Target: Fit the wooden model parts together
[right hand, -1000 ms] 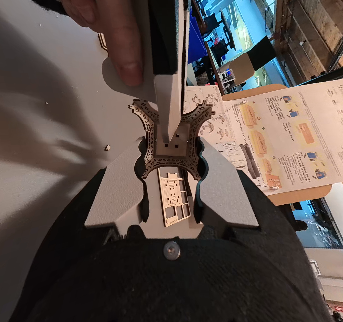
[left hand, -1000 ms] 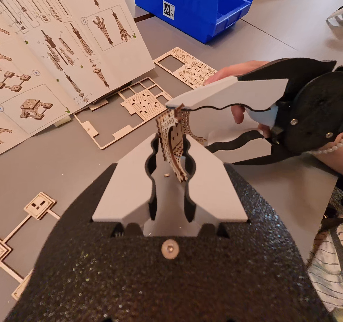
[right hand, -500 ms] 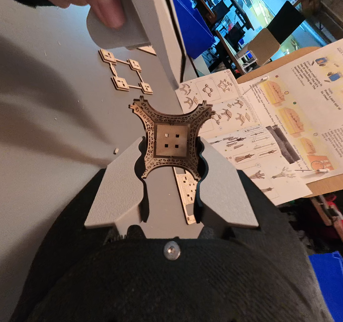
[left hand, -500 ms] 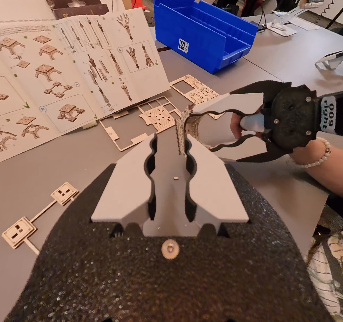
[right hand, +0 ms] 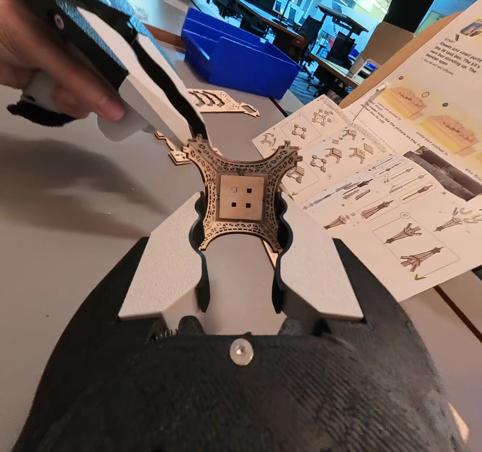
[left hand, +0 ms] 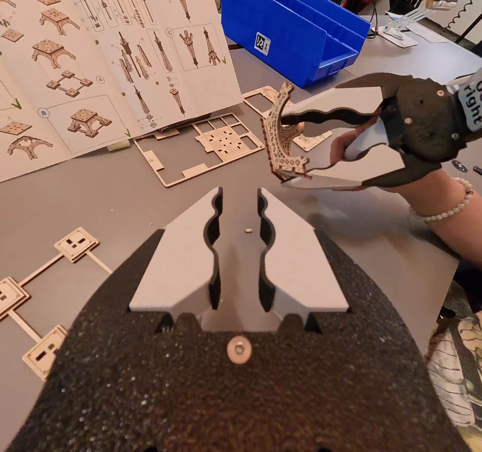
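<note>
Left wrist view: my left gripper (left hand: 239, 199) hangs empty, jaws apart, over the grey table (left hand: 78, 205); fwd-right, my right gripper (left hand: 289, 147) clamps the wooden tower base (left hand: 280, 137). Part sheets (left hand: 208, 147) & blue bin (left hand: 287, 35) lie ahead.

Right wrist view: base (right hand: 241, 199) sits w/ legs splayed between my fingers. I'd keep the squeeze light; lattice looks fragile. Booklet (right hand: 378, 192) to the right, office beyond.

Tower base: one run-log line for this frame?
left tongs: open, empty | right tongs: shut on tower base, held off table | base frame: flat on table
</note>
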A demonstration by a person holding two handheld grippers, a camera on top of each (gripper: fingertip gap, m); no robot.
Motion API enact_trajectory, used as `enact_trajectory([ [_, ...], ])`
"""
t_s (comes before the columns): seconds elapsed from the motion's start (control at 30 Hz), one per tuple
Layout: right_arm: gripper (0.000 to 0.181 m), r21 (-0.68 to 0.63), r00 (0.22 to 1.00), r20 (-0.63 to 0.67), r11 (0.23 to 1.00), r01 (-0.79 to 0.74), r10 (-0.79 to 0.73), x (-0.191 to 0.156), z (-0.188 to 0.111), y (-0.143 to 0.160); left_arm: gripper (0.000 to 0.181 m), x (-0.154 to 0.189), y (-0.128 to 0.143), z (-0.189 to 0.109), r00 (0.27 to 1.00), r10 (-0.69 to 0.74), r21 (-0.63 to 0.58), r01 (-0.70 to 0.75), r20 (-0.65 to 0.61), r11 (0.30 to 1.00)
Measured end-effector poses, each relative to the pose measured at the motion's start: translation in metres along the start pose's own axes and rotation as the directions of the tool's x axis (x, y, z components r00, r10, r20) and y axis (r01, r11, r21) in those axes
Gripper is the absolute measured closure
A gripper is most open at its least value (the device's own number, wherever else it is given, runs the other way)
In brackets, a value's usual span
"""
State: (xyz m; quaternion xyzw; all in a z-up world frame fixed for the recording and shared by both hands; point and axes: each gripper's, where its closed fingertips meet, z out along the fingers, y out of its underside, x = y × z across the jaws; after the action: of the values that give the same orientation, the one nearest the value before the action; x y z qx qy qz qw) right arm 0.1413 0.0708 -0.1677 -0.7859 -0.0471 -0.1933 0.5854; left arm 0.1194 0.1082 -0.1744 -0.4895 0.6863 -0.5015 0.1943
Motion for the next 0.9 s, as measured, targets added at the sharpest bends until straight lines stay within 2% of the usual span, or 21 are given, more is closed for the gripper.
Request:
enact_trajectory([
  [0.2,0.129,0.055,0.994,0.031,0.993,-0.102,0.1,0.003,-0.003,-0.006,0.158,0.004,0.006,0.004,1.0,-0.001,-0.017,0.0,-0.015,1.0],
  [0.43,0.129,0.073,0.99,0.041,0.987,-0.141,0.138,0.005,-0.005,-0.008,0.159,0.006,0.009,0.006,1.0,-0.001,-0.022,0.0,-0.027,1.0],
  [0.6,0.129,0.084,0.99,0.032,0.987,-0.14,0.138,0.007,-0.005,-0.008,0.159,0.012,0.008,0.007,0.999,0.01,-0.009,-0.01,-0.053,1.0],
  [0.77,0.129,0.089,0.995,-0.042,0.992,-0.088,0.092,0.015,-0.007,-0.009,0.157,0.032,0.002,0.007,0.987,-0.009,0.059,0.019,-0.159,0.998],
  [0.9,0.129,0.094,0.995,-0.072,0.993,-0.065,0.072,0.019,-0.008,-0.009,0.157,0.026,0.01,0.008,0.992,-0.02,0.041,0.025,-0.121,0.999],
])
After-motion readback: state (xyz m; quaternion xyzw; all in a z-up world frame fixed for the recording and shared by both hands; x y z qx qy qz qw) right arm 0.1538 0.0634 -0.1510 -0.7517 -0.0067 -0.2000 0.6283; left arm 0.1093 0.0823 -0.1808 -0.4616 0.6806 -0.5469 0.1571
